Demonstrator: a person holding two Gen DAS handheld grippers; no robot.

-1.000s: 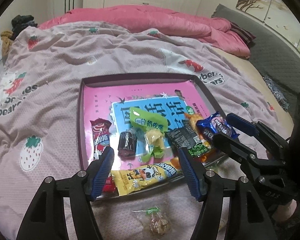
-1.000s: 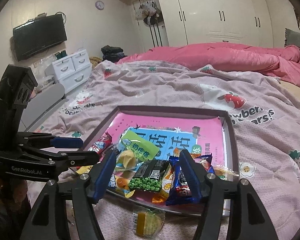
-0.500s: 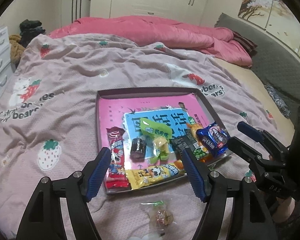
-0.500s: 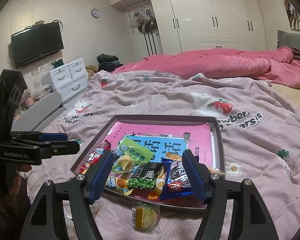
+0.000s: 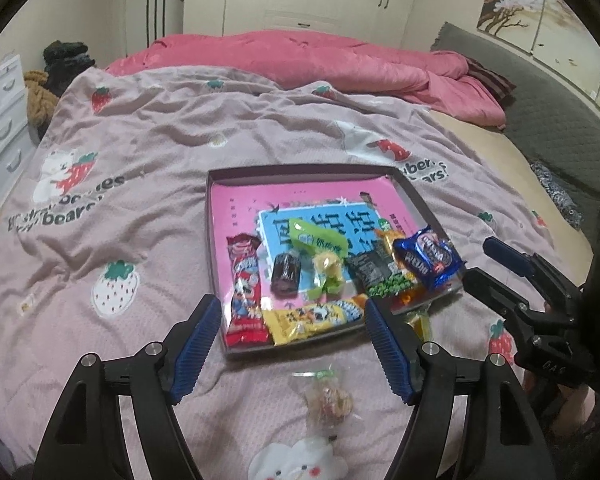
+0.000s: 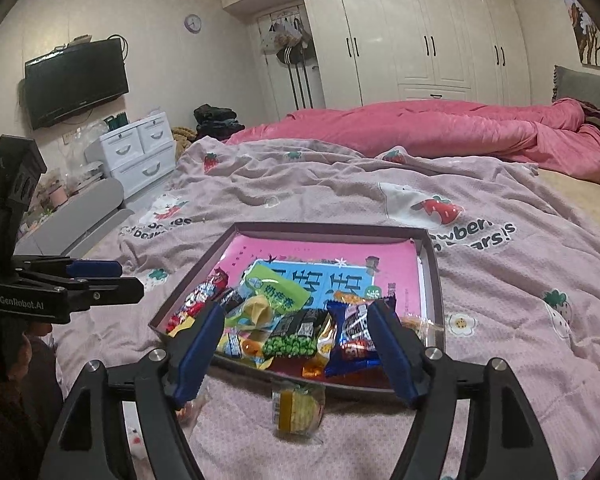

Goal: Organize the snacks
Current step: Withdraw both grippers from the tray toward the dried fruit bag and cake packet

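1. A shallow tray (image 5: pixel 216 240) lies on the bed (image 5: pixel 140 152), on its bedspread.
2. Snack packets (image 5: pixel 340 276) crowd the tray's near end, lying over a printed sheet (image 5: pixel 300 200).
3. One wrapped sweet (image 5: pixel 328 396) lies on the bedspread, just before the tray's near rim.
4. A bunched quilt (image 5: pixel 320 56) lies behind, wardrobes (image 6: pixel 420 32) beyond it.

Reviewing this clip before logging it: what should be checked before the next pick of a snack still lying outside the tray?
1. Left gripper empty, jaws just opened wider: ok.
2. Right gripper empty, jaws just opened wider: ok.
3. Clear-wrapped candy outside the tray, on the blanket: not ok.
4. Yellow wrapped snack outside the tray's near rim: not ok.
5. Space free at the tray's far end: ok.
6. More snacks off the tray elsewhere: cannot tell.
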